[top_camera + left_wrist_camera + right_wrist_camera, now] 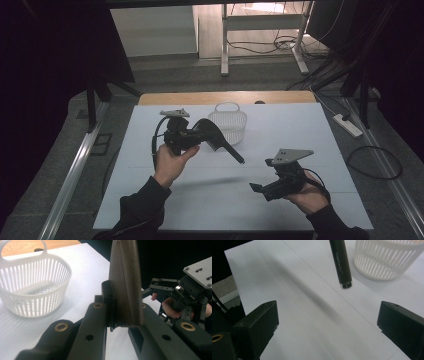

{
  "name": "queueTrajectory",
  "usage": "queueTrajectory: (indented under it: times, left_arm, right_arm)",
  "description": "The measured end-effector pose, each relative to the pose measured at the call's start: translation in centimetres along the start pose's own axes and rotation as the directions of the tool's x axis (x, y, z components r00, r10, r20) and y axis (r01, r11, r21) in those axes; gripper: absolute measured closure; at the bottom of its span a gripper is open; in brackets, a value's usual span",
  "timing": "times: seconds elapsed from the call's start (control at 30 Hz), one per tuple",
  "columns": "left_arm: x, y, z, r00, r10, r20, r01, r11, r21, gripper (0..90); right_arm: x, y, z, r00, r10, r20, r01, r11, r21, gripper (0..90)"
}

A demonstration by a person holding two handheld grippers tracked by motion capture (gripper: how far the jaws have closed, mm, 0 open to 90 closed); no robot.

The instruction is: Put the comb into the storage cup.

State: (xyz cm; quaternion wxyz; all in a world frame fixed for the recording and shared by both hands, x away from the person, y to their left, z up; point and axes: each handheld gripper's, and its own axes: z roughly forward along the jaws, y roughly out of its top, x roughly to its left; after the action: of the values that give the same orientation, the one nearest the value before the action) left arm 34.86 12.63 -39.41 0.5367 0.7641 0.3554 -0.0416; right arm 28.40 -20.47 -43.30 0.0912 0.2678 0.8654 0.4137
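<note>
My left gripper [201,132] is held above the white table sheet [150,200], shut on the flat ribbed head of a black long-handled tool [222,144]. The handle slants down to the right, its tip above the sheet. In the left gripper view the ribbed head [125,277] stands upright, pinched between the jaws of the left gripper [122,315]. A white slatted basket [228,122] sits empty just behind the tool. My right gripper [262,190] hovers low at the front right, open with nothing between its jaws. In the right gripper view the handle's end [342,262] hangs ahead of the right gripper [327,320].
The basket [387,260] stands at the sheet's back middle, near the wooden table edge [225,97]. A power strip [347,125] and cables lie on the floor to the right. Metal rails run along both sides of the table.
</note>
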Motion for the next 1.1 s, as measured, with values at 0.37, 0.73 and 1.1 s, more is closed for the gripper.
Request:
queueTrajectory:
  times: [0.37,0.73,1.1]
  left_arm:
    - [0.4,0.9,-0.4,0.9999,0.002,-0.017,-0.003,1.0,-0.008,86.8]
    - [0.8,1.8,-0.7,0.9995,-0.001,-0.032,0.0,0.9997,-0.023,86.8]
    - [1.2,2.9,-1.0,0.9985,0.002,-0.054,-0.005,0.9993,-0.038,86.8]
  right_arm:
    - [-0.5,-1.7,-1.8,0.9993,0.026,0.025,-0.025,0.999,-0.027,0.8]
    - [-0.6,-3.2,-3.1,0.998,0.04,0.049,-0.039,0.999,-0.028,0.7]
    - [-0.6,-4.5,-4.4,0.9941,0.08,0.073,-0.078,0.997,-0.02,0.0]
